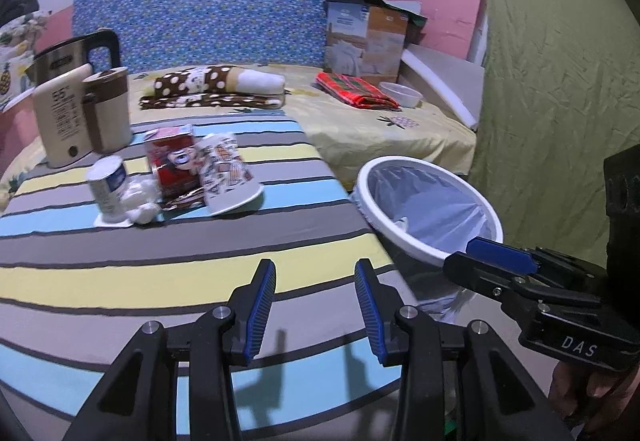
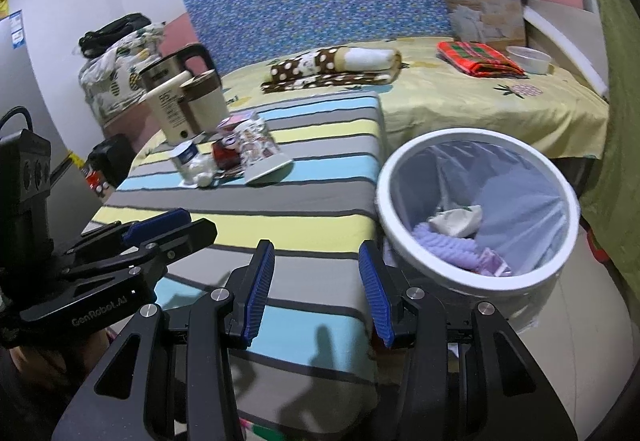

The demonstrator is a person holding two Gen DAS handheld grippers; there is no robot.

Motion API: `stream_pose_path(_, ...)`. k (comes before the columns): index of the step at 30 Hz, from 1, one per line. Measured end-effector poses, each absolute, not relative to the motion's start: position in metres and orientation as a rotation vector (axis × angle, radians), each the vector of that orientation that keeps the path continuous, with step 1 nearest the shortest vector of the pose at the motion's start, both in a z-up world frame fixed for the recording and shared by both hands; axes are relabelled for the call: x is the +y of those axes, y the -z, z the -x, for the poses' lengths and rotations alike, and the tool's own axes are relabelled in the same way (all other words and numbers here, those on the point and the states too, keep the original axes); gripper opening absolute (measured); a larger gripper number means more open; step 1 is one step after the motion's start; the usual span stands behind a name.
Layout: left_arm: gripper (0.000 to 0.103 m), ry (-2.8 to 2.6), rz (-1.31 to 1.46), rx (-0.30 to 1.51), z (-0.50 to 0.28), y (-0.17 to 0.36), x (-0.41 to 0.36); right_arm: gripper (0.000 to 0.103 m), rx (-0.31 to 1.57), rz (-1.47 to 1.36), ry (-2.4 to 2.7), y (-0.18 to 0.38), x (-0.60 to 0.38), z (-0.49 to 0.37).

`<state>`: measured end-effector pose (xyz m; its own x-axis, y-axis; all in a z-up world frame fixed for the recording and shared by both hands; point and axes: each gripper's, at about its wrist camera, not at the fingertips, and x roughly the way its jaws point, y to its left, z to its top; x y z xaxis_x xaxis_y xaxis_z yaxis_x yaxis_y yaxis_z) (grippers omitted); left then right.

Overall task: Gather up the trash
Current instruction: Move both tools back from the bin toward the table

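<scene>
Evidently mid-task: trash cluster on striped bench (image 1: 200,241) at 11 o'clock of left view — toppled paper cup (image 1: 228,177), red snack pack (image 1: 172,161), small can (image 1: 108,187), crumpled tissue (image 1: 142,201). White bin (image 2: 476,281) stands just beside bench edge at 2 o'clock, liner open, some scraps inside, so drops stay short. Left hand-held gripper (image 1: 316,305) spread, nothing between pads. Right hand-held gripper (image 2: 316,289) spread, nothing held, near bin rim.
</scene>
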<state>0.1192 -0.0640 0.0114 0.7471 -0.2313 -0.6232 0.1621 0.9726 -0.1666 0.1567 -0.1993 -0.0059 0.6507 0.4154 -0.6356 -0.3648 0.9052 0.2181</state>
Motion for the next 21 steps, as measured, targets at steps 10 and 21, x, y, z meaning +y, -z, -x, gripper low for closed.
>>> stream_pose_path(10, 0.041, 0.111, 0.131, 0.7, -0.117, -0.008, -0.027, 0.046, 0.75, -0.037, -0.494, 0.005, -0.171, -0.161)
stream_pose_path(21, 0.041, 0.013, 0.132, 0.709, -0.125, -0.004, 0.003, 0.048, 0.759, -0.018, -0.521, 0.005, -0.149, -0.173)
